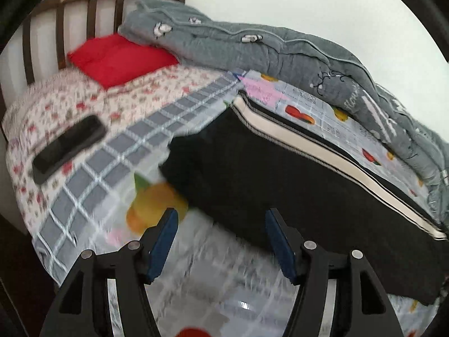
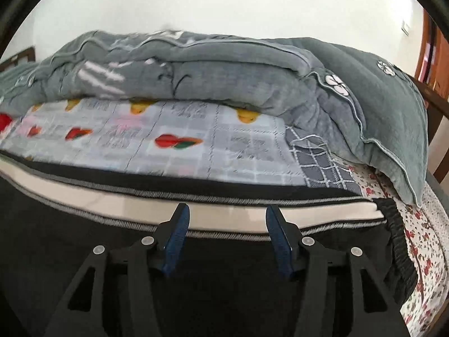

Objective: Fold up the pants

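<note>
Lying flat on bed (image 1: 92, 174): black pants (image 1: 280, 179) with white side stripe (image 2: 112, 196), folded lengthwise, on fruit-print sheet (image 2: 196, 151). Elastic waistband (image 2: 398, 238) at right end in right wrist view. Left tool (image 1: 221, 219) spread open, nothing between pads, over sheet at pants' near edge. Right tool (image 2: 227, 210) also open, empty, above pants by stripe. Grey quilt (image 2: 224, 78) bunched behind pants, along wall. Red pillow (image 1: 120, 56) by headboard (image 1: 60, 14); dark phone (image 1: 70, 147) lies apart from pants. Left view blurred.
</note>
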{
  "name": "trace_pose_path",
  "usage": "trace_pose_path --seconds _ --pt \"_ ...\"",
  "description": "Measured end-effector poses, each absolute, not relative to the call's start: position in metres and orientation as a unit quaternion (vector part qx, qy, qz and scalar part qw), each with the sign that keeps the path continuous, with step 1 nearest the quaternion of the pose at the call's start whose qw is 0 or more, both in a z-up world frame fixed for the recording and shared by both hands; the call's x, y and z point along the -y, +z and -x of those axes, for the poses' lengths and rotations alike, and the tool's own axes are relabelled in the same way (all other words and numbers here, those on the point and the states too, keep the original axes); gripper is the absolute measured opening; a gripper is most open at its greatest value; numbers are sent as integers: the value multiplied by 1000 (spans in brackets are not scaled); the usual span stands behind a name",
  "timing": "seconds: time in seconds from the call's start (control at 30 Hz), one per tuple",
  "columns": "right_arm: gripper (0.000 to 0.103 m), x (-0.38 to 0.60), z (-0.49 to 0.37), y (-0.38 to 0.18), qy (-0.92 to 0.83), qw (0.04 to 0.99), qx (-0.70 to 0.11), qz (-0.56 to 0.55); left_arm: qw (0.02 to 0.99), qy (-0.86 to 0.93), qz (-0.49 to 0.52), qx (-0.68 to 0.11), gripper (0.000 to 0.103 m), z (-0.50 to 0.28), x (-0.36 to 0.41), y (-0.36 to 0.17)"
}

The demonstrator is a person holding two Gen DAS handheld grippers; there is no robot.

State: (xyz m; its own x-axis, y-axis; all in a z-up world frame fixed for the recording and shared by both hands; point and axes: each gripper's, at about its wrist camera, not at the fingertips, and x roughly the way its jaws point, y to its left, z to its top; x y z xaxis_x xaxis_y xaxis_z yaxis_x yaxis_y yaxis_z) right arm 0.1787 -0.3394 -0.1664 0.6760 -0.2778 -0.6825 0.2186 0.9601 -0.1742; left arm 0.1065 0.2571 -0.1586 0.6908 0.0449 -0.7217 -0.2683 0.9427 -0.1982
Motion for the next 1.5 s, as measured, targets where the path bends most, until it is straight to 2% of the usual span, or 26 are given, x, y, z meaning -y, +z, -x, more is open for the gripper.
trace_pose_path --seconds 0.17,0.27,0.37,0.47,0.53,0.63,0.7,0.77,0.9,1.13,1.27,1.4,1.5 --pt "56 336 -160 -174 -128 907 -401 7 900 74 178 -391 63 -110 -269 -183" --pt "56 336 -143 -173 -126 907 -402 10 906 70 199 -366 63 -121 -279 -188" --pt "56 337 -125 -172 -137 902 -408 24 905 66 211 -364 59 -144 -287 -192" --pt "56 341 -103 -168 -148 903 -402 29 902 85 221 -361 41 -162 -296 -195" --pt "56 346 -90 -167 -153 902 -402 28 896 87 242 -362 36 -170 -305 -194" --pt "56 353 -75 -166 -161 903 -399 21 886 82 270 -367 23 -172 -313 -191" --pt "56 359 -66 -166 -165 903 -396 11 888 88 257 -372 15 -174 -309 -185" --pt "56 366 -59 -167 -167 904 -393 -4 898 94 237 -359 12 -172 -299 -172" --pt "56 375 -50 -165 -166 907 -386 -21 926 111 156 -327 11 -169 -253 -130" --pt "56 389 -25 -154 -172 915 -363 -14 950 30 87 -297 10 -165 -137 -77" --pt "56 404 -7 -151 -176 918 -354 -16 951 -21 40 -305 10 -164 -48 -75" --pt "56 416 7 -155 -170 920 -354 -20 948 -54 -34 -313 10 -157 43 -95" --pt "56 423 16 -158 -169 919 -355 -31 935 -98 -44 -337 10 -149 91 -116"
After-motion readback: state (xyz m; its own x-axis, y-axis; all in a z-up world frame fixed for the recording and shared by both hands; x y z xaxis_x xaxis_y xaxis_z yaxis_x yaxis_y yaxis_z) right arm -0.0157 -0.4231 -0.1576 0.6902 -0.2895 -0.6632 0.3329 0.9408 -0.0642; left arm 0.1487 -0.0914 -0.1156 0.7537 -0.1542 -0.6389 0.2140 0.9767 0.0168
